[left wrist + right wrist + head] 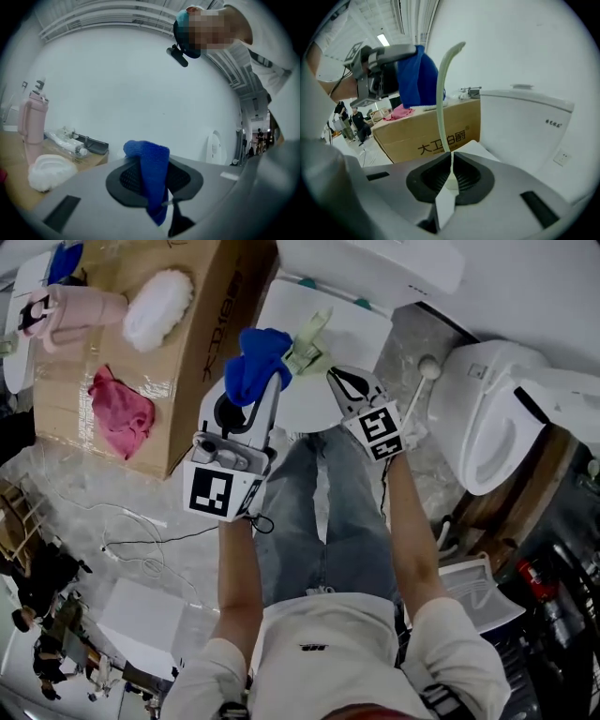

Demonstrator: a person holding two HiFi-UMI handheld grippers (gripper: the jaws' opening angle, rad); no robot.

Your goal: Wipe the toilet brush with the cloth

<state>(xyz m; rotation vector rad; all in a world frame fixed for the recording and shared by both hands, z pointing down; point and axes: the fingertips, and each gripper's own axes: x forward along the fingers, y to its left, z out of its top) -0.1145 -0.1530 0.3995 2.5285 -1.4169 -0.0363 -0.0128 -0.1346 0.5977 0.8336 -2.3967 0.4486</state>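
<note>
In the head view my left gripper point(270, 382) is shut on a blue cloth point(253, 360), which bunches up above its jaws. Just to the right, my right gripper point(330, 373) is shut on a thin pale green toilet brush point(307, 341). Cloth and brush are close together, and I cannot tell if they touch. The left gripper view shows the cloth point(152, 171) draped over and pinched between the pads of that gripper point(154, 180). In the right gripper view the brush point(442, 93) rises edge-on, as a curved strip, from the jaws of the right gripper point(451, 176), with the cloth point(412, 79) beside it.
A cardboard box point(202, 334) at the left carries a pink bottle point(70, 310), a white fluffy pad point(157, 307) and a pink cloth point(122, 413). A white toilet point(487, 418) stands at the right, with a white stick with a ball end point(424, 371) near it. A white lid point(361, 334) lies behind the grippers.
</note>
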